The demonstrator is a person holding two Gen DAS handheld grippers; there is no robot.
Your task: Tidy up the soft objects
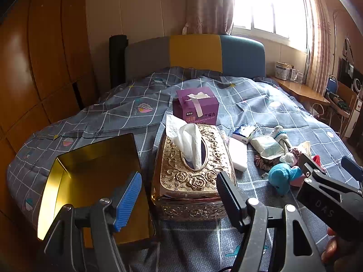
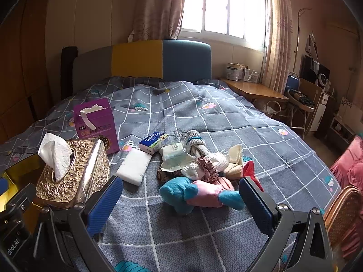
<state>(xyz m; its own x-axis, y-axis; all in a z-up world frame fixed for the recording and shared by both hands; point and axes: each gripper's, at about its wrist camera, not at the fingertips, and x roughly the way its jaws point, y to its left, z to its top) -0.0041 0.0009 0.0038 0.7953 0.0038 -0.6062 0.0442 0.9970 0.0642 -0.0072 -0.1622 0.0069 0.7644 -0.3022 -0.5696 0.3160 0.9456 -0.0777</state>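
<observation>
A pile of soft things lies on the bed: a blue and pink plush toy (image 2: 199, 195) at the front, a pink scrunchie (image 2: 207, 166), white knitted pieces (image 2: 217, 161), a grey rolled sock (image 2: 192, 139), a red cloth (image 2: 249, 170). A white pad (image 2: 134, 166), a tissue pack (image 2: 154, 142) and a wet-wipe pouch (image 2: 174, 158) lie beside them. My right gripper (image 2: 181, 201) is open, just short of the plush toy. My left gripper (image 1: 179, 197) is open and empty, before the gold tissue box (image 1: 192, 170) and the open gold tin (image 1: 95, 181). The plush toy (image 1: 281, 176) shows right of it.
A purple carton (image 1: 196, 107) stands behind the tissue box. The bed has a grey checked cover (image 2: 226, 117) and a padded headboard (image 2: 140, 59). A wooden side table (image 2: 254, 89) with cans stands at the right, a wardrobe (image 1: 45, 68) at the left, a wicker chair (image 2: 342, 213) near right.
</observation>
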